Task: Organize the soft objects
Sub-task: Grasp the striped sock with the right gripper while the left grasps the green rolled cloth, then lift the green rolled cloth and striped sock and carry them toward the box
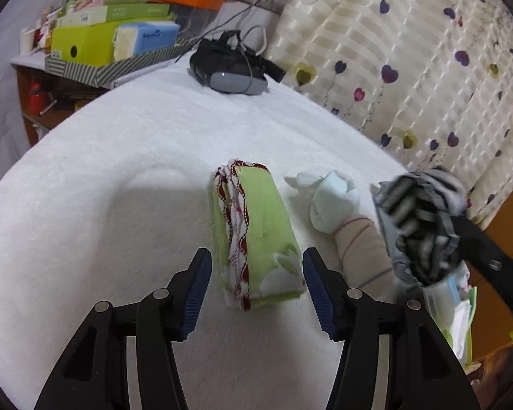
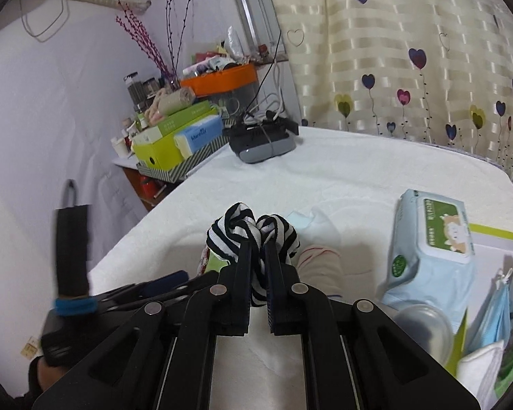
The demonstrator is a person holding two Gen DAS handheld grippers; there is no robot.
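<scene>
Right tool [image 2: 258,263] clamps the black-and-white striped fabric bundle [image 2: 251,230], lifted beside the folded green red-trimmed towel [image 1: 256,235]; left tool [image 1: 256,288] gapes astride that towel, likely to grasp next

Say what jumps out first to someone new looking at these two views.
The black-and-white striped cloth bunched in the shut right gripper, lifted above the white bed cover. Next, the folded green towel lying between the open left gripper's fingers, untouched. A rolled white and beige sock bundle lies just right of it.
</scene>
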